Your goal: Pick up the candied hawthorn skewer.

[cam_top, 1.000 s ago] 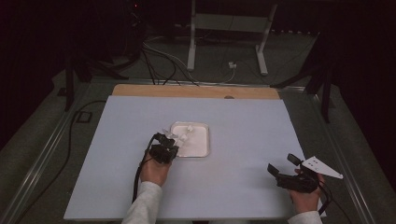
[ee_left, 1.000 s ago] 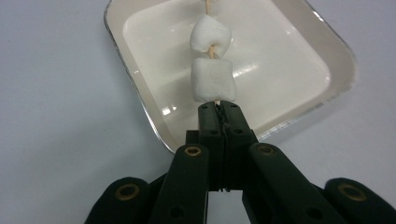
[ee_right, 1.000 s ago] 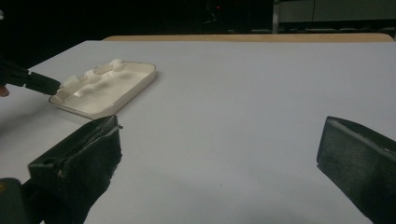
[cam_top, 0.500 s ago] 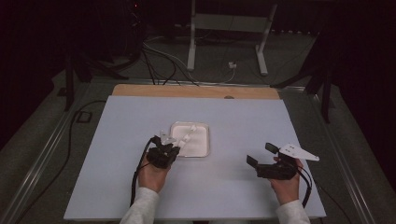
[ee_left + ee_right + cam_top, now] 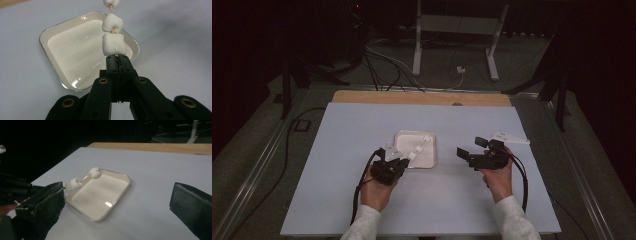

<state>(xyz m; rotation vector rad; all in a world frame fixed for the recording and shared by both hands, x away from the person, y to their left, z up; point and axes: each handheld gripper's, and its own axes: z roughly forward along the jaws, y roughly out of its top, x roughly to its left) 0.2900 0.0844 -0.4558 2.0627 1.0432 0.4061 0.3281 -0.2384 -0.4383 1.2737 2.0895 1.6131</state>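
A wooden skewer with three white marshmallows (image 5: 113,44) juts out over a shallow white tray (image 5: 75,50) in the left gripper view. My left gripper (image 5: 117,57) is shut on the skewer's near end. From the high view, the left gripper (image 5: 402,161) sits at the tray's (image 5: 404,140) front left corner, with the marshmallow skewer (image 5: 417,148) angled across it. My right gripper (image 5: 469,148) hovers just right of the tray, jaws open and pointing left at it. In the right gripper view, the right gripper (image 5: 117,187) frames the tray (image 5: 105,197) and two marshmallows (image 5: 95,172).
The tray rests mid-table on a pale blue-grey mat (image 5: 362,125). A wooden table edge (image 5: 412,97) runs along the back. Cables and a metal stand (image 5: 452,30) lie on the dark floor beyond. Open mat surrounds the tray on all sides.
My right gripper has moved left and forward from the table's right edge to beside the tray. The left gripper, still holding the skewer, has drifted slightly toward the near side.
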